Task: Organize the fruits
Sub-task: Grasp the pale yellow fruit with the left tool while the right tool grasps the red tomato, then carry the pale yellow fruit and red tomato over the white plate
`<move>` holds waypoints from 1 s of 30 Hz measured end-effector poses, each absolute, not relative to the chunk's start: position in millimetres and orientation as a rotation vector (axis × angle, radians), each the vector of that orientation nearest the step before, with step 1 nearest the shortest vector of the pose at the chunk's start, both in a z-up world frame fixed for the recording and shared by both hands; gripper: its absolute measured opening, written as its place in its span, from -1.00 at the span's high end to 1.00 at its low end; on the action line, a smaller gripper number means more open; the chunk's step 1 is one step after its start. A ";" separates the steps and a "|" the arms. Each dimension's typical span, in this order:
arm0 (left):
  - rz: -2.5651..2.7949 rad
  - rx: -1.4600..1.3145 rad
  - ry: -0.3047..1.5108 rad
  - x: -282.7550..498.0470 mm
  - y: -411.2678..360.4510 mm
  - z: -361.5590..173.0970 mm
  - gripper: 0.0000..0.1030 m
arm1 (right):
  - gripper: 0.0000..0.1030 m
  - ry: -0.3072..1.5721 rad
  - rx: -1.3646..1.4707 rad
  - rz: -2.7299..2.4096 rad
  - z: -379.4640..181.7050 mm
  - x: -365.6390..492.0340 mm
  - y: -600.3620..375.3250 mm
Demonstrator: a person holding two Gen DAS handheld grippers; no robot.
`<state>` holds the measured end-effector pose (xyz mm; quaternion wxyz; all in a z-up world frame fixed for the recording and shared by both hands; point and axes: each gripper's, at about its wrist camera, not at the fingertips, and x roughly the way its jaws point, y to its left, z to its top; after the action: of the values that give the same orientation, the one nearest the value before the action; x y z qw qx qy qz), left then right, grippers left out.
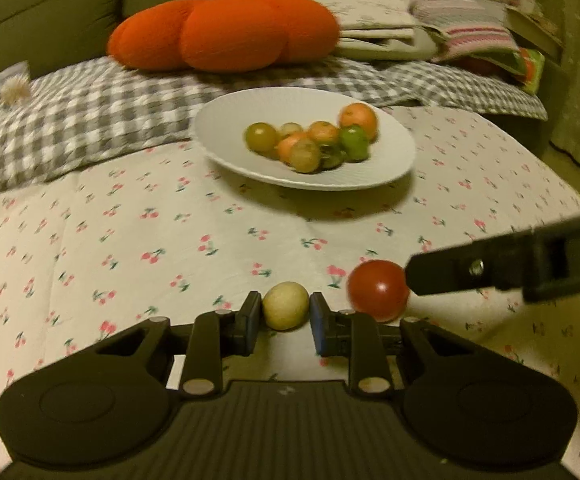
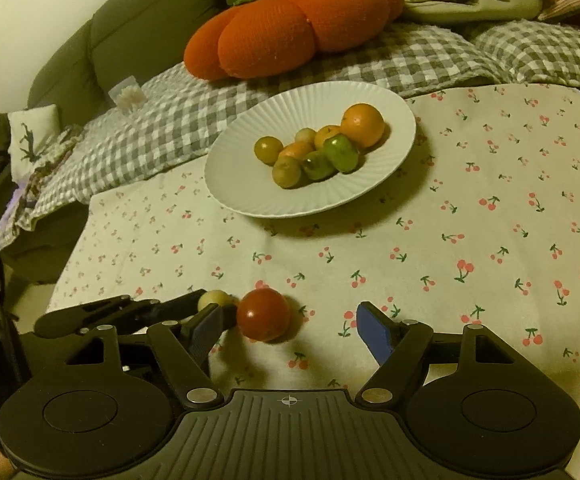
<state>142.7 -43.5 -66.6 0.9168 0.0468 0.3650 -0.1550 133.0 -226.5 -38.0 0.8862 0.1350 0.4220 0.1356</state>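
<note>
A white ribbed plate holds several small orange and green fruits at the far middle of the cherry-print cloth. My left gripper is shut on a pale yellow fruit low over the cloth. A red tomato lies on the cloth just right of it. My right gripper is open, its fingers on either side of the tomato, the left finger close to it. The right gripper's finger also shows in the left wrist view beside the tomato.
A big orange pumpkin cushion lies on a grey checked blanket behind the plate. Folded linens are stacked at the back right. A green sofa back runs behind.
</note>
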 end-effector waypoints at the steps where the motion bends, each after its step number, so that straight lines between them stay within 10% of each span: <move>1: -0.298 0.076 0.765 143.5 -39.7 -66.3 0.53 | -0.45 0.875 0.277 0.281 -38.9 133.5 -225.9; 15: -0.090 -0.026 0.864 144.1 -7.0 -63.7 0.53 | -0.42 0.820 0.160 0.322 -54.6 142.4 -193.1; 23: -0.084 -0.003 0.863 142.7 -10.0 -64.1 0.53 | 0.28 0.816 0.082 0.325 -66.1 145.9 -176.0; 30: -0.098 -0.011 0.847 140.2 -10.6 -59.7 0.53 | 0.34 0.803 0.085 0.322 -64.1 145.5 -178.3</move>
<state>140.2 -10.6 -59.7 0.9105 -0.0054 0.4107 -0.0475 145.5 -178.3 -64.1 0.9070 0.0413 0.3889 0.1560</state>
